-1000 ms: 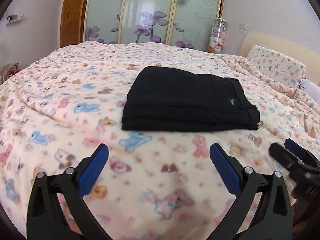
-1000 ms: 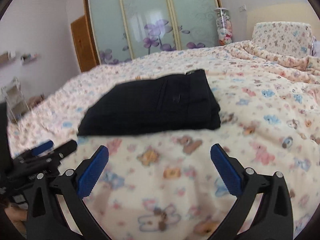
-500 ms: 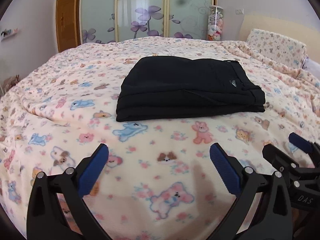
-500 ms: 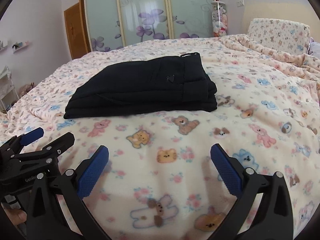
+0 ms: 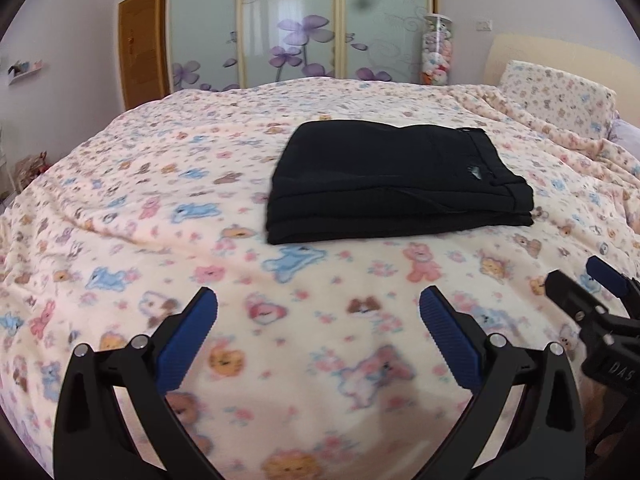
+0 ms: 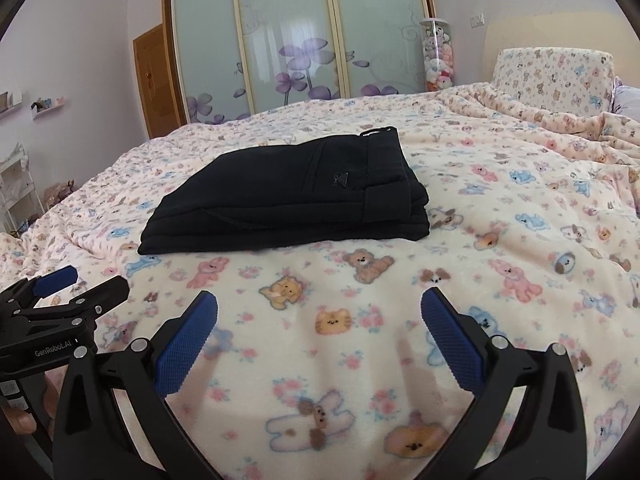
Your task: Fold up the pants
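The black pants (image 5: 396,180) lie folded into a neat rectangular stack on the bear-print blanket (image 5: 160,216), waistband at the right end. They also show in the right wrist view (image 6: 288,196). My left gripper (image 5: 318,328) is open and empty, hovering over the blanket well short of the pants. My right gripper (image 6: 319,330) is open and empty too, also short of the pants. Each gripper shows at the edge of the other's view: the right one (image 5: 588,292) and the left one (image 6: 76,284).
A matching pillow (image 5: 556,96) and rumpled blanket lie at the right against the headboard. Sliding wardrobe doors with purple flowers (image 5: 304,28), a clear tube of plush toys (image 5: 437,52) and a wooden door (image 5: 140,44) stand behind the bed.
Both grippers have pulled back and steadied; the views have levelled and the pants look slightly farther off. Both grippers stay open. The pants have not moved.
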Demonstrator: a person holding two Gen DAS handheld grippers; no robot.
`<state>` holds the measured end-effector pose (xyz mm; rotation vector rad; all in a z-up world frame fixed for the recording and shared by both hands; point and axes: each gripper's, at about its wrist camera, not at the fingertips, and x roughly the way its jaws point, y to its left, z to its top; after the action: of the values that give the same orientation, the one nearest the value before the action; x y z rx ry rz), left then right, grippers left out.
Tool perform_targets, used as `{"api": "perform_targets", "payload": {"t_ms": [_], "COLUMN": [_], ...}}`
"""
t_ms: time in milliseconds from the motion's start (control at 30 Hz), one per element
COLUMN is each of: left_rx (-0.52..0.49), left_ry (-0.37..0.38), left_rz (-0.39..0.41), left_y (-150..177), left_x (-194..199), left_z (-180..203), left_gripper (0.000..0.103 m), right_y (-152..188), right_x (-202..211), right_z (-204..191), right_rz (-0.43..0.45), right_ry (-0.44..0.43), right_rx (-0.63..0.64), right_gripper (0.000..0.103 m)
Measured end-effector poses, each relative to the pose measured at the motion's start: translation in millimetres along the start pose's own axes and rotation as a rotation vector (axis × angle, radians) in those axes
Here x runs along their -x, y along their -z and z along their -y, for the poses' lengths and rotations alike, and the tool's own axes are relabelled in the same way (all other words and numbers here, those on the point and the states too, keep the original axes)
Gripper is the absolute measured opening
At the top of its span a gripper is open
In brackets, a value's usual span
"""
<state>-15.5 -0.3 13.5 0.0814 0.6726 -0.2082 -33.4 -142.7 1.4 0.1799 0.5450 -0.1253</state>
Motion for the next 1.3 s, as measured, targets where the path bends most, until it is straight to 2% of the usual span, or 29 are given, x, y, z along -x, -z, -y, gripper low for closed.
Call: {"api": "perform_targets", "payload": {"t_ms": [200, 467, 833, 967, 1300], "left_rx": [0.007, -0.034, -0.019, -0.015, -0.079], "left_ry": [-0.081, -0.092, -0.079, -0.125, -0.117], "left_rz": [-0.016, -0.007, -0.003, -0.001, -0.007], "left_y": [3.8, 5.8, 5.5, 6.7, 7.0], "left_x": [-1.0, 0.0, 0.1, 1.8, -1.3], "left_z": [-7.1, 0.5, -1.2, -0.6, 11.3], "left_gripper": [0.101, 0.101, 0.101, 0.101, 0.101], "right_y": [0.2, -0.3, -0.1, -0.1, -0.3], "right_x": [5.3, 12.1, 15.4, 15.6, 17.7], "right_z": [-4.4, -4.3, -8.7, -9.8, -5.5], "right_rz": [0.023, 0.051, 0.071, 0.069, 0.085], "right_ry": [-0.001, -0.003, 0.006, 0.006, 0.011], "right_rx": [0.018, 0.023, 0.056, 0.057, 0.040], "right_gripper": [0.102, 0.102, 0.102, 0.102, 0.102]}}
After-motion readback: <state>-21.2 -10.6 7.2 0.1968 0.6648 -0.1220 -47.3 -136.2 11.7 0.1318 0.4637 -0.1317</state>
